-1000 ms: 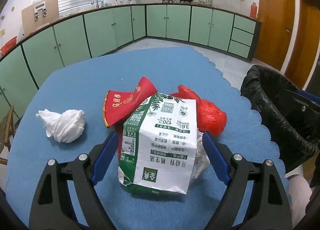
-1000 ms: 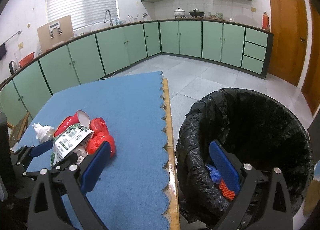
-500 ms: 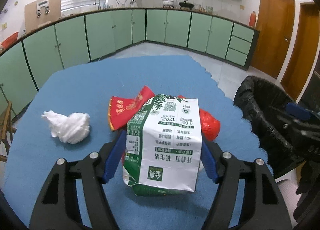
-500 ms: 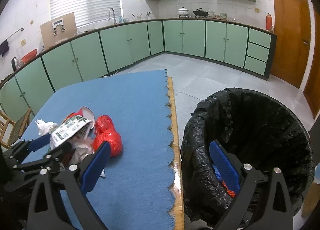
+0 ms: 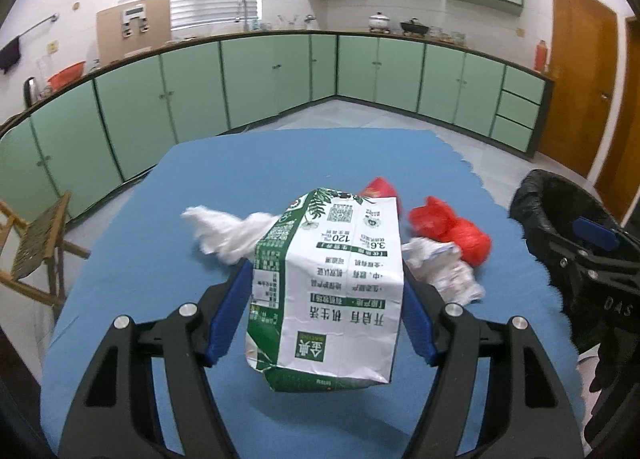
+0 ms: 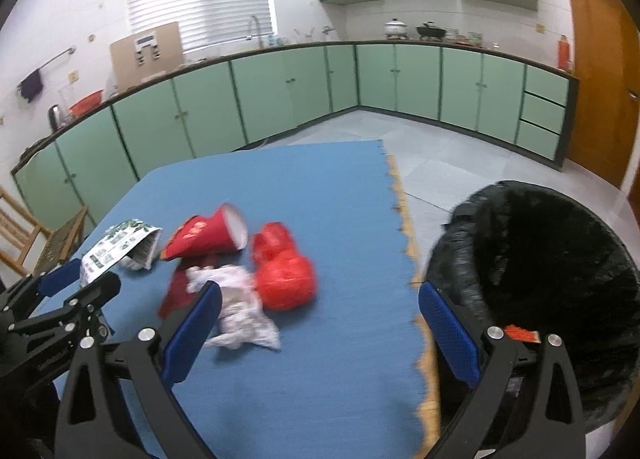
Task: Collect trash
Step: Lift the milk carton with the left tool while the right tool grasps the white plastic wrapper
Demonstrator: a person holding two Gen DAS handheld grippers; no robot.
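My left gripper [image 5: 322, 311] is shut on a green and white milk carton [image 5: 332, 279] and holds it above the blue table [image 5: 160, 259]. The carton also shows in the right wrist view [image 6: 120, 249]. On the table lie a white tissue wad [image 5: 228, 233], a red plastic bag [image 6: 284, 269], a crumpled white wrapper [image 6: 240, 309] and a red paper cup [image 6: 208, 235] on its side. My right gripper [image 6: 320, 333] is open and empty, over the table's right edge. The black-lined bin [image 6: 552, 271] stands to the right.
Green cabinets [image 5: 280, 79] run along the far walls. A wooden chair [image 5: 36, 247] stands left of the table. Orange doors [image 5: 580, 91] are at the right. Some red trash [image 6: 520, 335] lies inside the bin.
My left gripper closed on the carton and lifted it off the table. My right gripper swung left from over the bin toward the table.
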